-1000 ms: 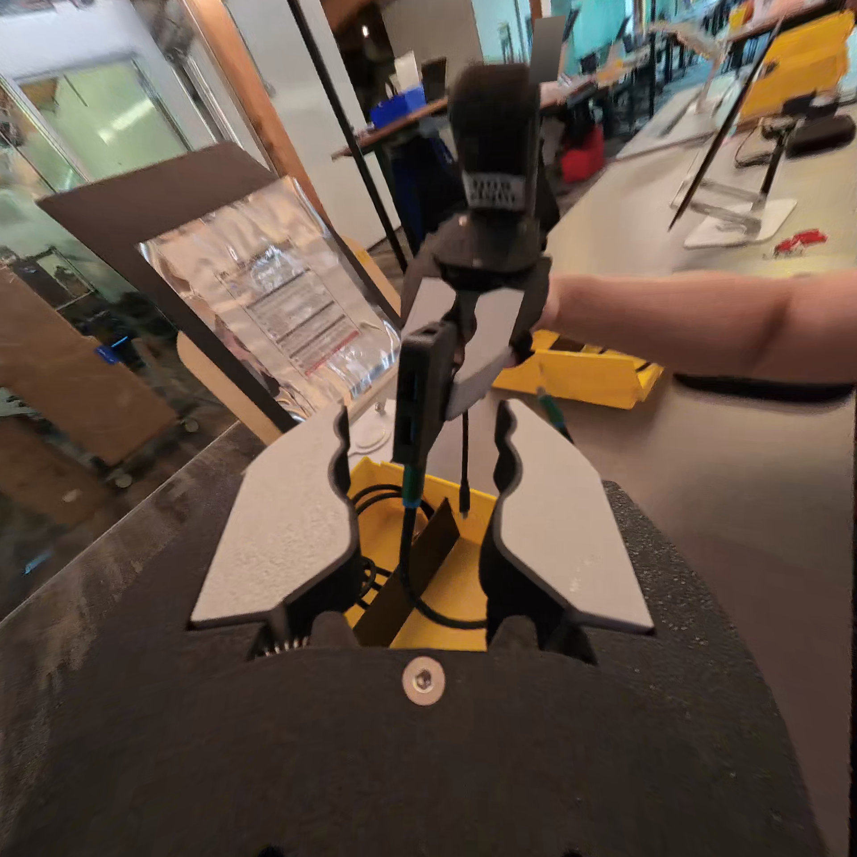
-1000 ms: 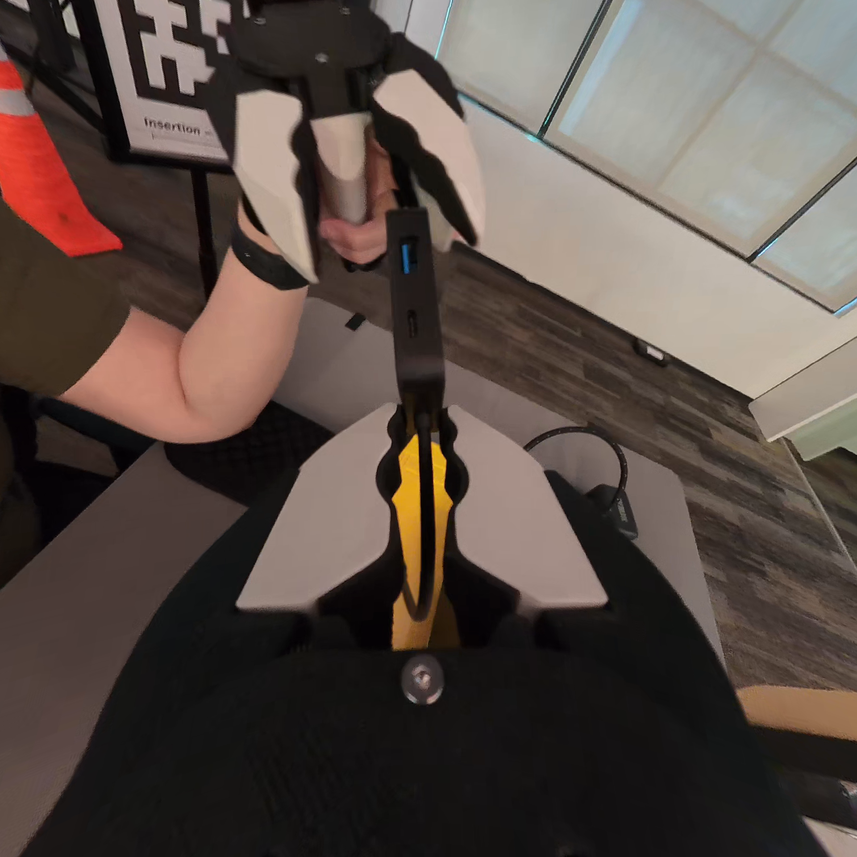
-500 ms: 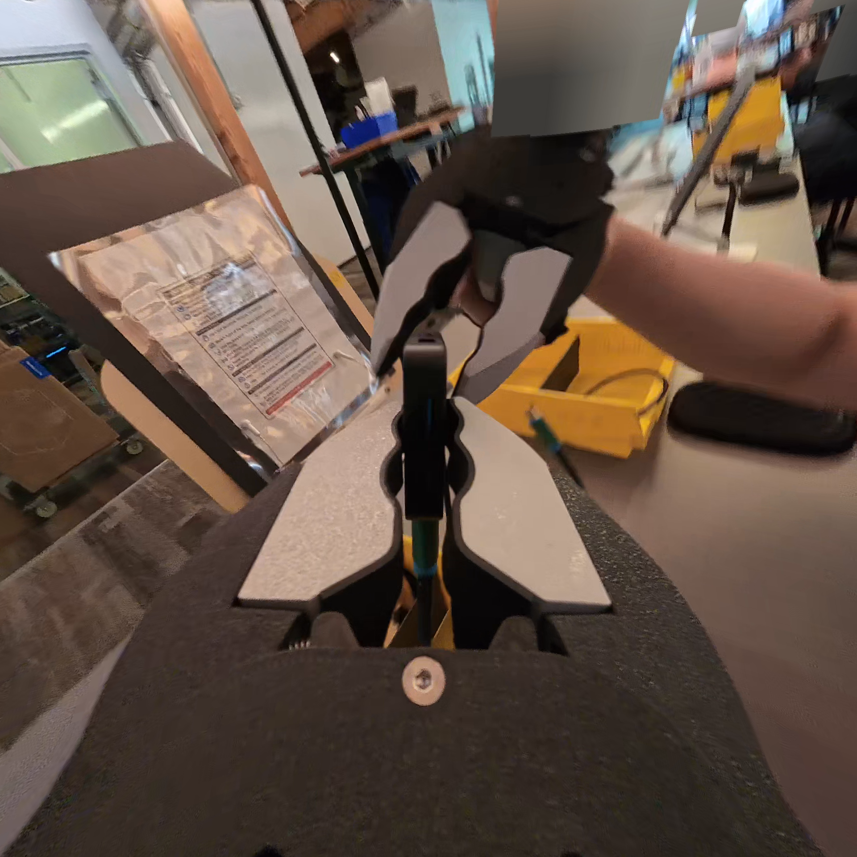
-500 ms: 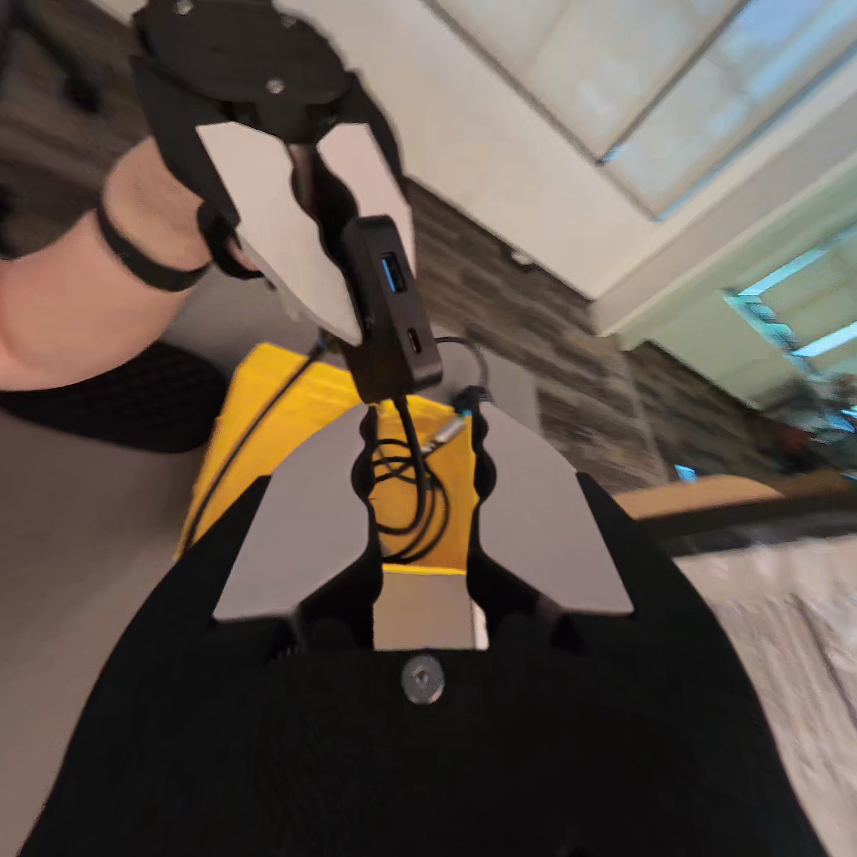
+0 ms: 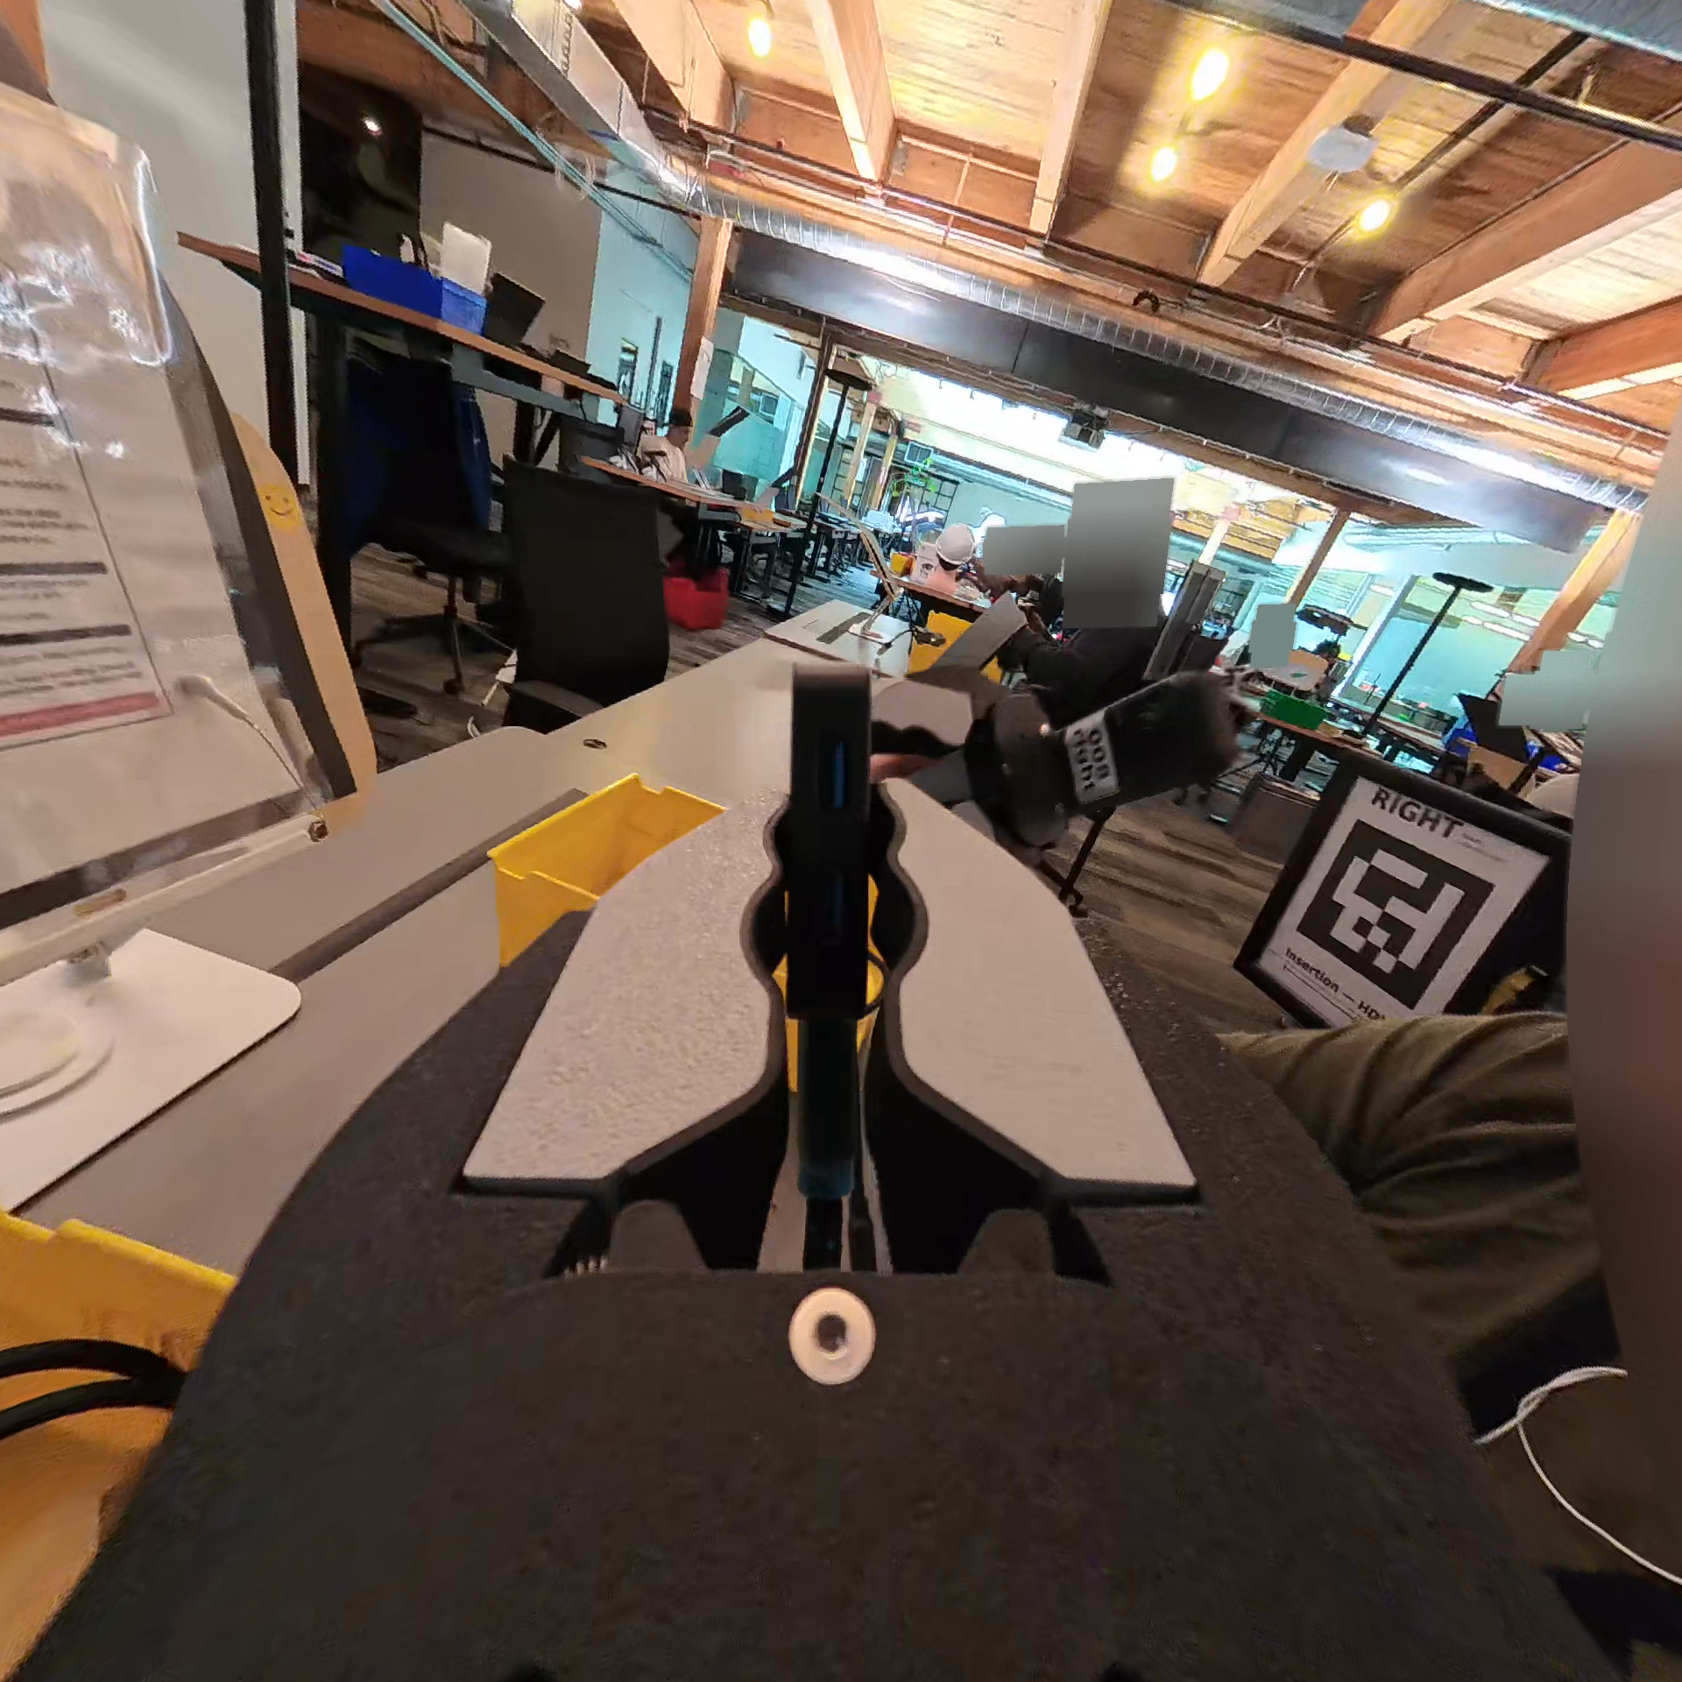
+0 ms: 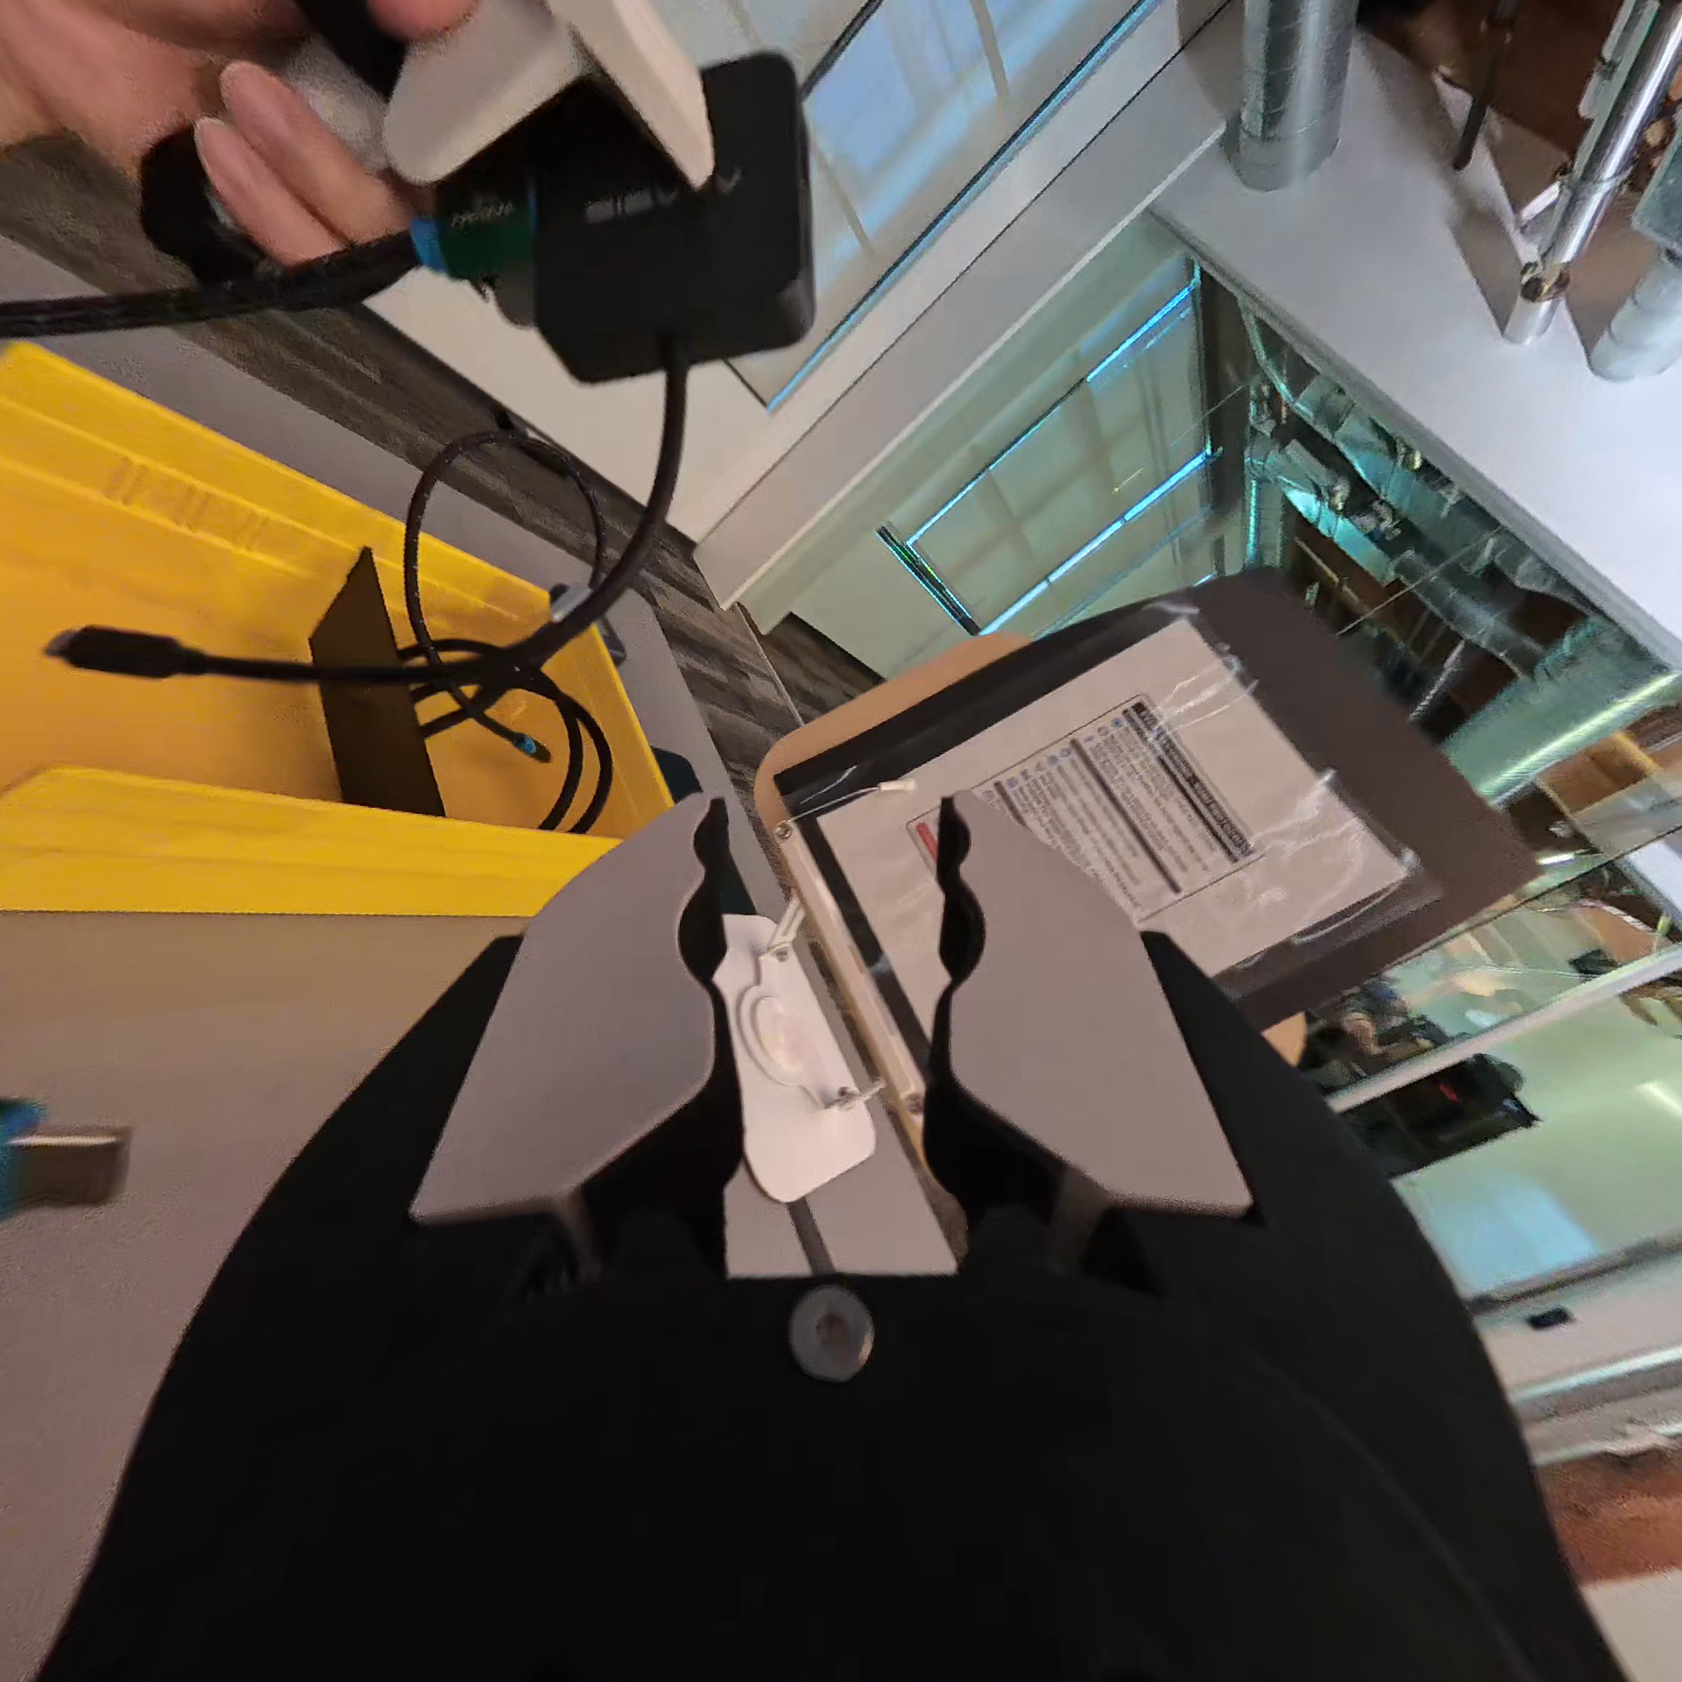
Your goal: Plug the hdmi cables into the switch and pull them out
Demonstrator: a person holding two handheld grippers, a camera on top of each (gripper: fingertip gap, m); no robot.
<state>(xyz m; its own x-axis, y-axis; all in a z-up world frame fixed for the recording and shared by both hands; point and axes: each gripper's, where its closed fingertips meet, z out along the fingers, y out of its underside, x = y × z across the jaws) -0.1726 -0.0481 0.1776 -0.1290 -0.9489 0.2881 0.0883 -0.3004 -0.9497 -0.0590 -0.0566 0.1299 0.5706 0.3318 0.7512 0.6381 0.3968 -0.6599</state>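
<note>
My left gripper is shut on the black switch, seen edge-on and held up above the table. An HDMI cable plug with a blue-green collar sits in the switch's near end. In the right wrist view the left gripper holds the switch at top left, with the HDMI plug in its side. The switch's own short lead hangs down, its plug over a yellow bin. My right gripper is open and empty, apart from the switch; it shows far off in the left wrist view.
A second blue HDMI plug lies on the grey table at the left edge. Coiled cables lie in the yellow bin. A clear document stand on a white base stands left. A framed marker sign stands right. Another yellow bin is ahead. My hands' fingertips stand some 12 cm from each other.
My left gripper closed on the switch and took it over, then lifted and turned with it. My right gripper let go, opened and drew away to the side.
</note>
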